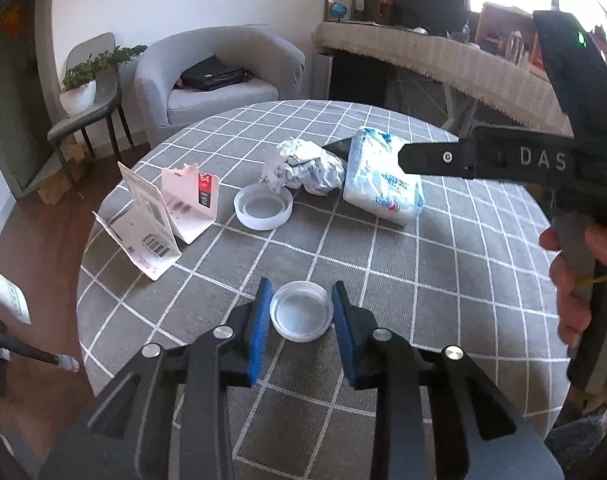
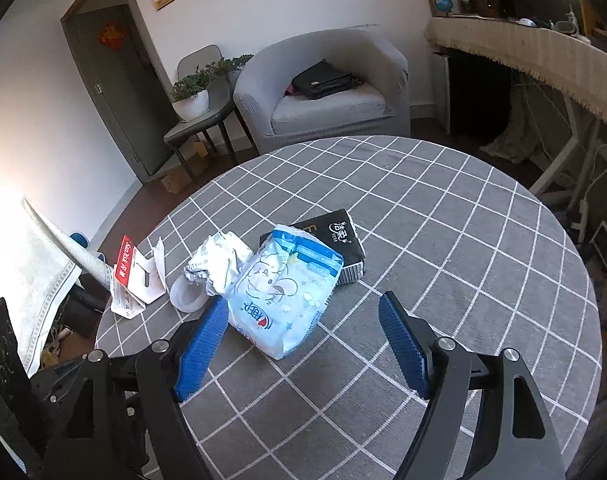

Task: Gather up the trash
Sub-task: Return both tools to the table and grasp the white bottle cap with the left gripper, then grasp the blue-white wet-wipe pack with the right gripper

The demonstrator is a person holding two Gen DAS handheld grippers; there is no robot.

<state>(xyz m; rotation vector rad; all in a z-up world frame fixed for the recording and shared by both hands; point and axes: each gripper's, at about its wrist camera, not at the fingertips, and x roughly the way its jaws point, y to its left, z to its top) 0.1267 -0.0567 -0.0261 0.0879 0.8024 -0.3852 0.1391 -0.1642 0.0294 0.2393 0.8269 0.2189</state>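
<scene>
Grey checked cloth covers the round table [image 1: 443,280], and nearly all the trash is on it, so the collecting looks barely begun. At the near edge a small clear plastic lid [image 1: 301,311] lies open side up between the blue pads of the left gripper [image 1: 301,304]; the jaws stand narrow about it, the pads at or just beside its rim, and whether they press on it I cannot tell. Toward the left edge stand two torn card packages [image 1: 171,212], with a wider white lid [image 1: 263,206] just beside them. Near the middle sit a ball of crumpled paper [image 1: 303,166], a blue-and-white tissue pack [image 2: 287,296] and a black tissue pack [image 2: 335,240] partly under it. The right gripper [image 2: 303,332] hangs with jaws wide and empty, its left pad just beside the blue-and-white pack, nothing gripped. No bin or bag shows in either view, so where the pieces are to go cannot be told. Every item is left to be lifted off the table.
</scene>
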